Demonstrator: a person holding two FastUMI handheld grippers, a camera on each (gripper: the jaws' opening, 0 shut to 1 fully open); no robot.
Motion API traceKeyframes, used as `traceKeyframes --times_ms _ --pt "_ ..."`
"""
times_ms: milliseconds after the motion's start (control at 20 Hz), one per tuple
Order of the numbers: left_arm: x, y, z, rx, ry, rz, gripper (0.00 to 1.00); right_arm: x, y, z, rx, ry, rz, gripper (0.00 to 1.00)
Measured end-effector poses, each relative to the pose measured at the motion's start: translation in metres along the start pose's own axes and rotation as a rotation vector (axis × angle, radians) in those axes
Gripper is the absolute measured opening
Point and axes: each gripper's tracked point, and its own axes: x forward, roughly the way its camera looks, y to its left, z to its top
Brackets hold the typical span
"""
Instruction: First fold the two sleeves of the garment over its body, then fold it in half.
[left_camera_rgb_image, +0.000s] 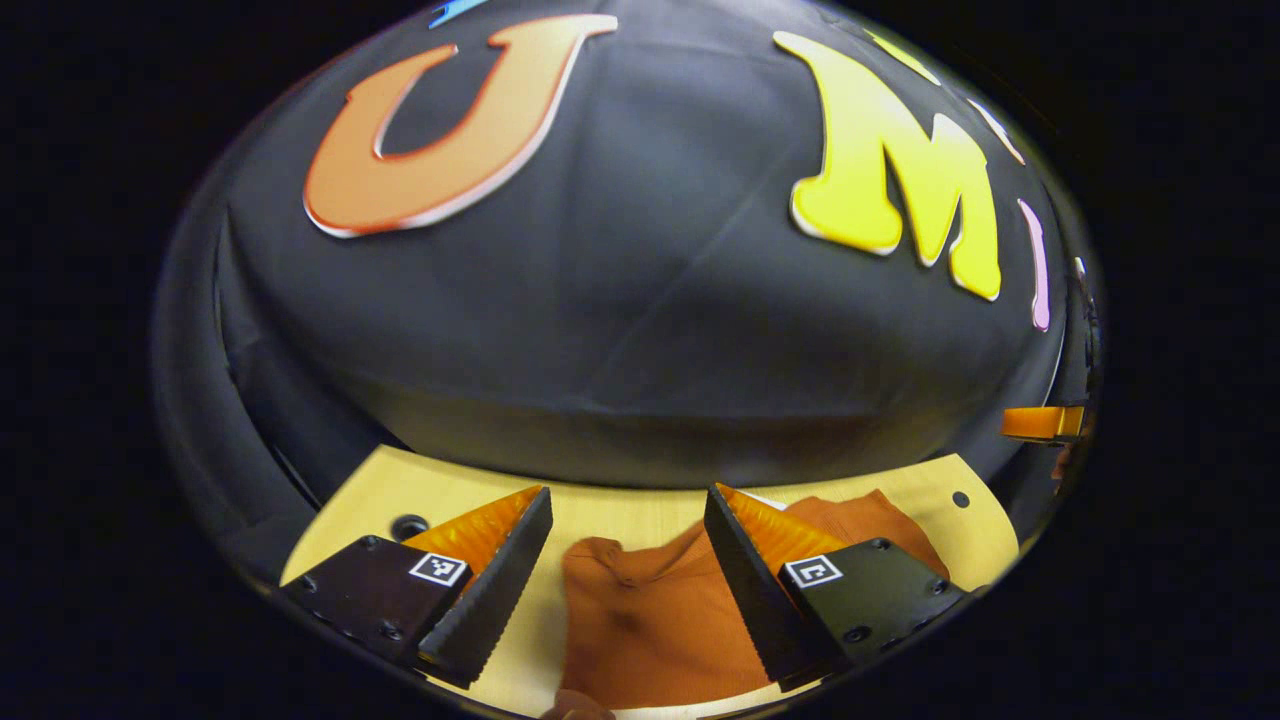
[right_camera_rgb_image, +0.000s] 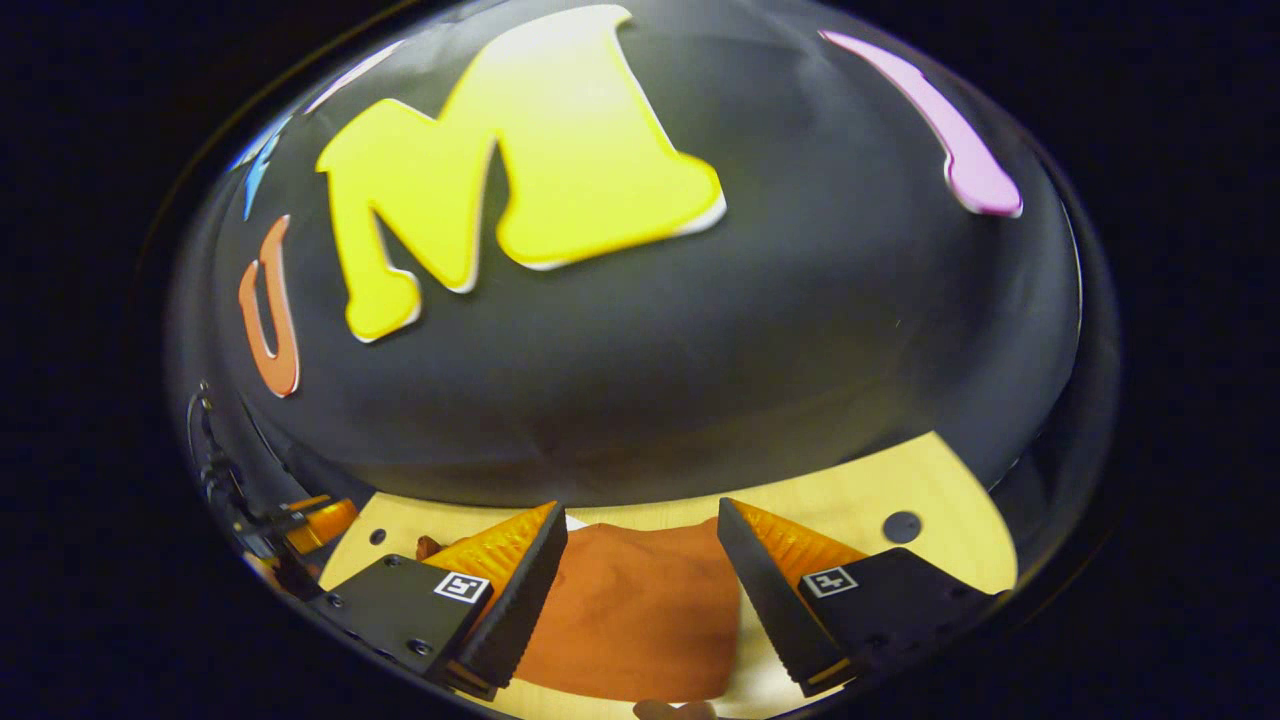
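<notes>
A rust-orange garment (left_camera_rgb_image: 650, 620) lies on the pale wooden table (left_camera_rgb_image: 400, 490), seen low in the left gripper view between and behind my fingers. My left gripper (left_camera_rgb_image: 627, 500) is open above it, with nothing between its fingers. In the right gripper view the same garment (right_camera_rgb_image: 640, 610) shows as a smooth orange patch with a straight right edge. My right gripper (right_camera_rgb_image: 640, 515) hangs open over it, holding nothing. The other gripper (right_camera_rgb_image: 300, 530) appears at the far left of the right gripper view, and a gripper (left_camera_rgb_image: 1045, 422) also shows at the right edge of the left gripper view.
The booth's black cloth wall (left_camera_rgb_image: 640, 330) rises close behind the table. Small dark holes (right_camera_rgb_image: 900, 525) dot the tabletop (right_camera_rgb_image: 930, 480). Bare wood lies to the right of the garment in the right gripper view.
</notes>
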Motion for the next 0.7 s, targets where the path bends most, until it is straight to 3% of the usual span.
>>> traceKeyframes --times_ms 100,350,500,600,700 --pt "-0.025 -0.003 0.019 0.03 -0.063 0.026 0.99 -0.038 0.002 0.012 -0.029 -0.051 -0.014 0.97" --pt "-0.128 -0.021 0.034 0.053 -0.141 -0.011 0.98 -0.136 -0.003 0.024 -0.181 -0.151 -0.059 0.98" --pt "-0.187 -0.039 0.022 0.091 -0.153 -0.012 0.98 -0.189 -0.009 0.025 -0.238 -0.227 -0.085 0.98" --pt "-0.217 -0.053 0.002 0.067 -0.128 -0.025 0.98 -0.224 -0.031 0.021 -0.316 -0.278 -0.204 0.96" --pt "-0.246 -0.058 -0.011 0.05 -0.121 -0.004 1.0 -0.249 -0.03 0.0 -0.349 -0.279 -0.2 0.94"
